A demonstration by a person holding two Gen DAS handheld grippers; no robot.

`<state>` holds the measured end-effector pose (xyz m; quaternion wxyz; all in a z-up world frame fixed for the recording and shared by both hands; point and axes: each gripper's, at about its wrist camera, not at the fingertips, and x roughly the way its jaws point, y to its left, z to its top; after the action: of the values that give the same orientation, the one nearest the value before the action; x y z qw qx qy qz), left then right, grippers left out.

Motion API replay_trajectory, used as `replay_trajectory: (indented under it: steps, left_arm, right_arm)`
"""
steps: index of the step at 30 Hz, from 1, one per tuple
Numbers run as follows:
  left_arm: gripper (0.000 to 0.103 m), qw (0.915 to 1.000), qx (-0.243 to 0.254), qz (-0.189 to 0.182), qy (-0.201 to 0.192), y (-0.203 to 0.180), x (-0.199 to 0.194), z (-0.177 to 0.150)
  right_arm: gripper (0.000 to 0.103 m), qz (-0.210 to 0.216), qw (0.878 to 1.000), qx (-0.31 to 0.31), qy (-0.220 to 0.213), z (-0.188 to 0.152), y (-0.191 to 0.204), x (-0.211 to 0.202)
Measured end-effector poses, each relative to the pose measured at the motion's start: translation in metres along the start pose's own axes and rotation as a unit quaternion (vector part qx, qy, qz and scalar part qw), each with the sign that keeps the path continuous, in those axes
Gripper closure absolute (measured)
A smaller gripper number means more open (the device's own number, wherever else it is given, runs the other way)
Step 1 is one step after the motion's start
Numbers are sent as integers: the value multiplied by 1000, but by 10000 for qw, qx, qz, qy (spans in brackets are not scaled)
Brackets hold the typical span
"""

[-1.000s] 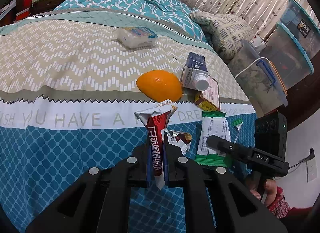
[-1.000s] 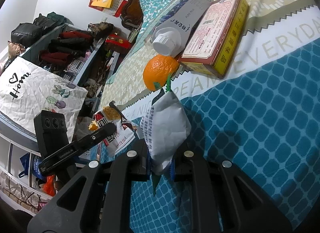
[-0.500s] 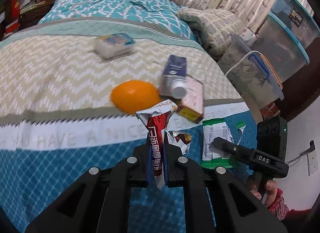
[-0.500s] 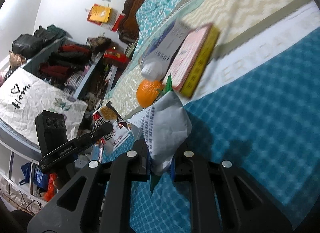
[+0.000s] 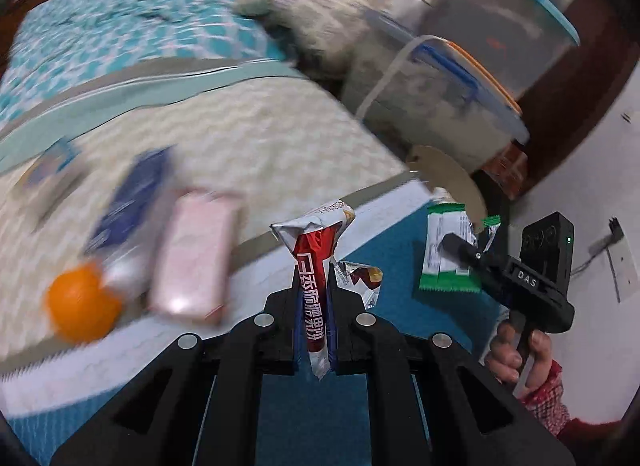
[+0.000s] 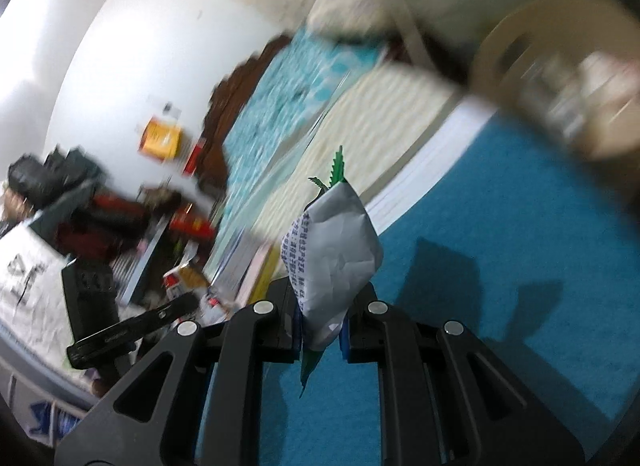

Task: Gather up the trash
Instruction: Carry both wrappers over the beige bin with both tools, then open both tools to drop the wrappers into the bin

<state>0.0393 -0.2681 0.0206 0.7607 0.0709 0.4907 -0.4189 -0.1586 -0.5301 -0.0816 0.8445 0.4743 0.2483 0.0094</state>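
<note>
My left gripper [image 5: 314, 286] is shut on a red and white snack wrapper [image 5: 316, 262] that stands upright between the pads, with a second crumpled foil wrapper [image 5: 360, 278] beside it. My right gripper [image 6: 320, 306] is shut on a white and green wrapper [image 6: 332, 250], held above the blue bedspread [image 6: 500, 266]. In the left wrist view the right gripper [image 5: 452, 244] shows at the right with the green wrapper [image 5: 444, 254]. In the right wrist view the left gripper [image 6: 188, 302] shows at the lower left with its wrapper [image 6: 188, 282].
On the bed lie an orange [image 5: 82, 306], a pink box [image 5: 192, 258] and a blue carton [image 5: 132, 201], all blurred. A round tan bin rim [image 5: 448, 173] sits off the bed's right edge, below stacked plastic storage boxes [image 5: 440, 97]. Cluttered shelves [image 6: 80, 225] stand left.
Both grippers have swung right along the bed with their wrappers still held. The orange and boxes have slid to the left of view; the tan bin rim has come into view.
</note>
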Motion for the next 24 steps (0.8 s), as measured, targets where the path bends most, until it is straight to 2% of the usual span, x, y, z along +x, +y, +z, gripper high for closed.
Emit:
replay_trajectory:
  steps: [4, 7, 12, 13, 14, 15, 16, 17, 18, 20, 22, 24]
  left_arm:
    - [95, 9983, 347, -410, 203, -57, 46, 46]
    - [95, 9946, 639, -696, 423, -107, 89, 78]
    - [93, 9888, 1015, -857, 684, -172, 158, 109]
    - [88, 9885, 1048, -834, 698, -178, 168, 112]
    - [80, 9883, 1077, -803, 722, -184, 178, 114]
    - [60, 9884, 1111, -711, 755, -191, 193, 117]
    - [46, 9888, 1128, -628, 754, -194, 200, 118]
    - [46, 9892, 1149, -540, 734, -196, 206, 119]
    - [46, 9891, 1185, -474, 733, -198, 212, 119]
    - [46, 9894, 1133, -469, 780, -196, 216, 120]
    - [46, 9900, 1029, -581, 776, -190, 211, 119]
    - [46, 9907, 1041, -539, 695, -184, 201, 116]
  right_arm:
    - [87, -520, 9966, -13, -633, 42, -36, -49]
    - [87, -832, 9926, -21, -880, 66, -55, -70]
    - [84, -1280, 9883, -80, -831, 95, -80, -72]
    - [84, -1345, 9877, -64, -790, 99, -86, -69]
    - [81, -1415, 9874, -29, -709, 104, -91, -64]
    - [61, -1502, 9869, 51, -582, 109, -99, -58]
    - [45, -1572, 9860, 149, -530, 112, -106, -55]
    - [23, -1585, 9854, 190, -591, 112, -108, -55]
    - [23, -1616, 9838, 183, -756, 113, -110, -57]
    - [24, -1661, 9827, 93, -813, 113, -110, -58]
    - [24, -1637, 9813, 102, -1007, 114, -110, -65]
    - [24, -1644, 9784, 136, -1245, 111, -105, -75]
